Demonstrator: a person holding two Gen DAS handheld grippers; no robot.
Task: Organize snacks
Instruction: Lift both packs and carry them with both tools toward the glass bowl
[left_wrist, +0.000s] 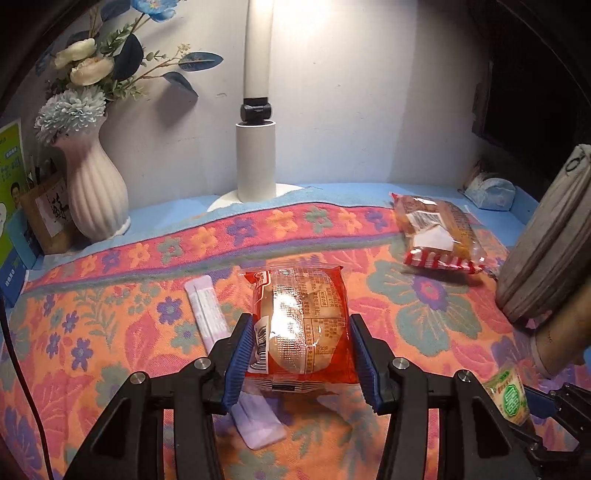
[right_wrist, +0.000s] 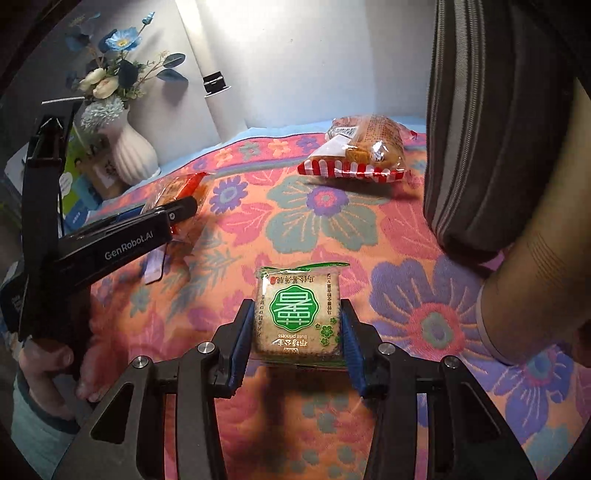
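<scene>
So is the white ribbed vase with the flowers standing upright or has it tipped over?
Upright. The vase stands on its base at the back left by the wall, its flowers rising out of the neck.

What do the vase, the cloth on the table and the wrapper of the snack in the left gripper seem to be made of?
Vase: probably glazed ceramic; white, ribbed, softly shiny, though plastic is possible.
Cloth: woven terry-like fabric; matte, raised floral texture.
Wrapper: thin glossy plastic film; clear window, lamp glare, crimped ends. The left gripper squeezes it.
</scene>
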